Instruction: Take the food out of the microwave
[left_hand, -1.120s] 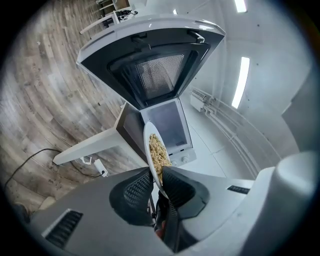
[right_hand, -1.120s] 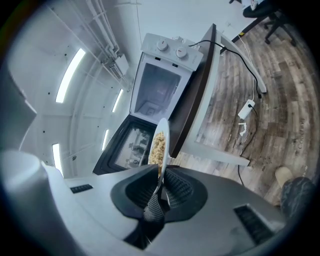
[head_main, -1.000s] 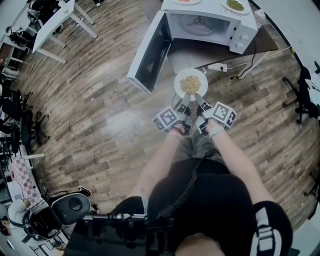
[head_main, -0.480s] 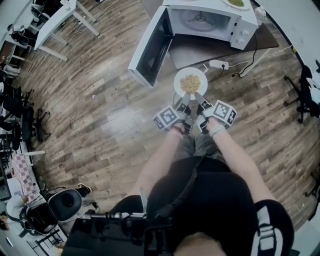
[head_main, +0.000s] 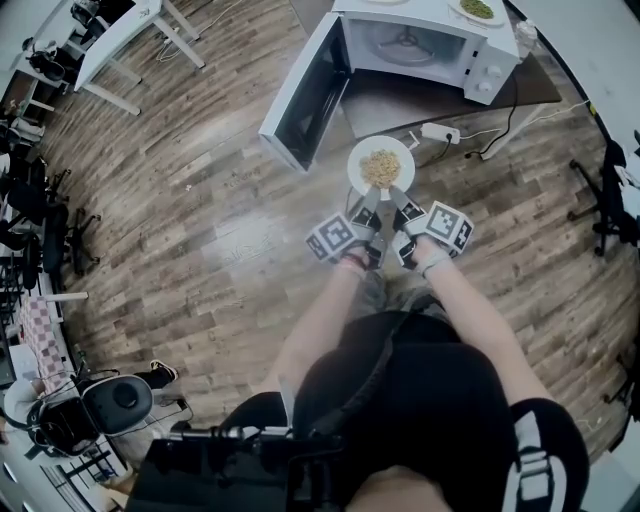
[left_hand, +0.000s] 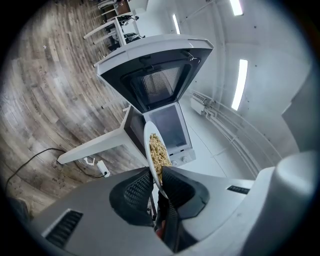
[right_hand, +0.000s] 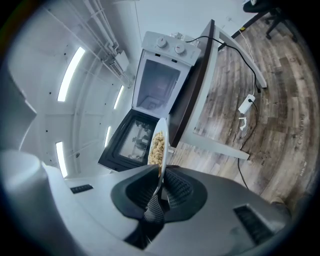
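Left claw (head_main: 371, 202) and right claw (head_main: 398, 202) stayed clamped on the rim of the plate of food (head_main: 381, 167). The open microwave (head_main: 420, 45) had drifted farther off, so the food was out.

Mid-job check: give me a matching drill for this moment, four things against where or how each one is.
Things:
1. noodle plate
2. microwave door
3. power strip
4. plate of green food

Places or states:
A. on top of the microwave
B. swung open
C. lying on the floor
D. gripped at its rim by the left gripper and the right gripper

Pairs: 1-D, 2-B, 3-C, 4-A
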